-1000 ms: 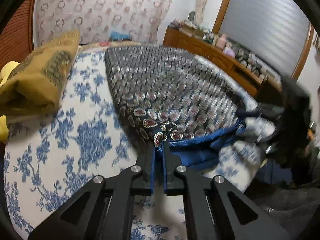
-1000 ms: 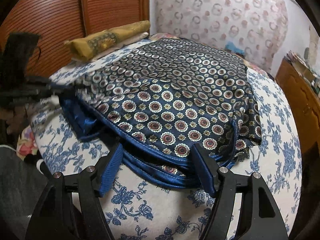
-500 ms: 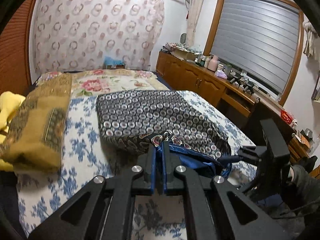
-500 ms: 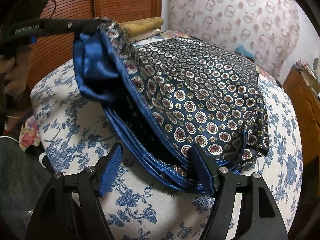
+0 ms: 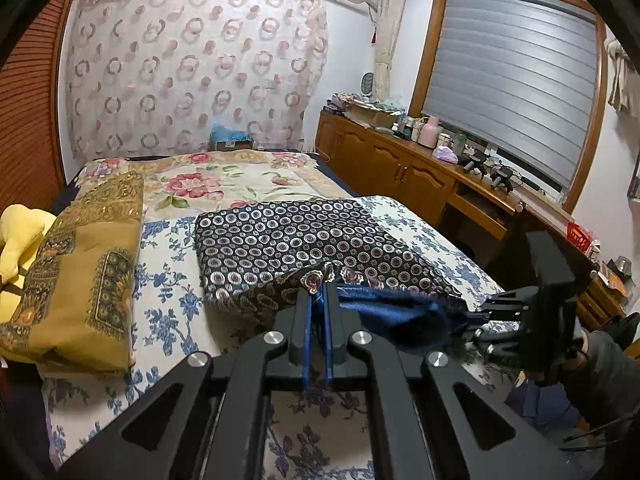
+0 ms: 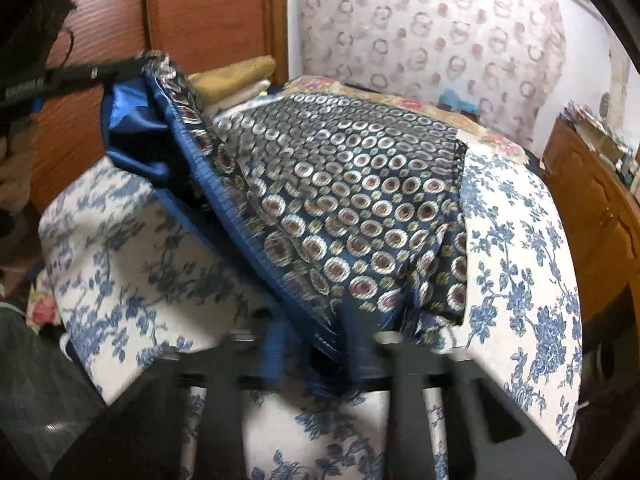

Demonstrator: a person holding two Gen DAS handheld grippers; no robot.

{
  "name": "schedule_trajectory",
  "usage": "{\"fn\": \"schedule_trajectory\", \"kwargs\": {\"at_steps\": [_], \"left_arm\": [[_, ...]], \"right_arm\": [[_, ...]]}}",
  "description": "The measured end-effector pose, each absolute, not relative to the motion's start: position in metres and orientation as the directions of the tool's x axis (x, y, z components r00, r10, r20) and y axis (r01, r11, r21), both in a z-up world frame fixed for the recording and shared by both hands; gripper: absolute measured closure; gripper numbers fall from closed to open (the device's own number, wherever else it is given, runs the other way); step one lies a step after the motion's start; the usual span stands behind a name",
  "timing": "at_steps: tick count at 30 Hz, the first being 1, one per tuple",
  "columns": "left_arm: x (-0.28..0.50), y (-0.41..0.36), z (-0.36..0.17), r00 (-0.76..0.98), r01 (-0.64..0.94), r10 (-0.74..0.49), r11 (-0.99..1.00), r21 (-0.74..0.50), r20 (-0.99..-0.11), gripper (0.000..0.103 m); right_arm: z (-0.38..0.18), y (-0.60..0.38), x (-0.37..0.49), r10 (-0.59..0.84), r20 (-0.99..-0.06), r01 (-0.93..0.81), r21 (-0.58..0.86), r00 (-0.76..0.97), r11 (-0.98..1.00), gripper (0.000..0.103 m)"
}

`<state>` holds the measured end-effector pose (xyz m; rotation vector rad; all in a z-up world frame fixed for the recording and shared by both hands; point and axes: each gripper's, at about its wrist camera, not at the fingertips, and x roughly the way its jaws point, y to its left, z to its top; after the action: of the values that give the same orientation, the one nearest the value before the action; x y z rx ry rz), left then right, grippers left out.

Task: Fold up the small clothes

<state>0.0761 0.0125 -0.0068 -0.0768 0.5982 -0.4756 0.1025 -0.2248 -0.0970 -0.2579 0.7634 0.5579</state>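
Since a second ago the right gripper (image 6: 316, 344) has gone from wide open to closing in on the near edge of the scarf (image 5: 304, 236), and the left gripper (image 5: 319, 300) has lifted its corner higher off the bed (image 5: 168, 292). Back then the patterned cloth filled most of the left view and lay flatter; now it sits lower in the picture, with much more of the room showing behind it.

Left tongs are clenched tight on a corner of the scarf, with the blue lining pinched between the pads and the patterned side flopping over the tips. From the right wrist view you can see that corner held up in the air at top left, the blue lining (image 6: 132, 120) hanging open under it.

Right tongs are blurry, but the jaws are closing and the blue ribbed hem of the scarf sits bunched between them. Can't tell for sure if the pads are already pressing on it.

Most of the scarf is spread on the blue floral bedsheet, dark with ring dots, its near edge raised between the two grippers. A folded mustard cloth (image 5: 80, 272) lies to its left on the bed, well apart, with something yellow (image 5: 20, 236) beside it. A wooden sideboard (image 5: 400, 168) runs along the right under the window blind (image 5: 512, 80).
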Motion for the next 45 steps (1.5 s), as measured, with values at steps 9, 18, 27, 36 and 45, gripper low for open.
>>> {"fn": "schedule_trajectory", "kwargs": {"at_steps": [9,18,27,36,45], "left_arm": [[0.12,0.016,-0.007,0.745,0.38,-0.406,0.91,-0.163,-0.53,0.1],[0.16,0.026,-0.009,0.732,0.345,-0.373,0.925,-0.162,-0.57,0.1],[0.203,0.03,-0.007,0.708,0.304,-0.337,0.938,-0.163,-0.62,0.1],[0.244,0.035,-0.01,0.685,0.266,-0.315,0.948,-0.176,-0.657,0.1],[0.284,0.035,-0.027,0.646,0.238,-0.296,0.954,-0.183,-0.703,0.098]], "right_arm": [[-0.06,-0.222,0.145,0.38,-0.654,-0.556,-0.074,0.654,0.828,0.1],[-0.042,-0.215,0.194,0.398,-0.64,-0.566,-0.071,0.657,0.821,0.101],[-0.029,-0.205,0.246,0.415,-0.658,-0.589,-0.054,0.628,0.806,0.101],[-0.029,-0.199,0.298,0.427,-0.689,-0.61,-0.028,0.586,0.792,0.101],[-0.046,-0.195,0.343,0.43,-0.713,-0.603,0.014,0.553,0.798,0.101]]}}
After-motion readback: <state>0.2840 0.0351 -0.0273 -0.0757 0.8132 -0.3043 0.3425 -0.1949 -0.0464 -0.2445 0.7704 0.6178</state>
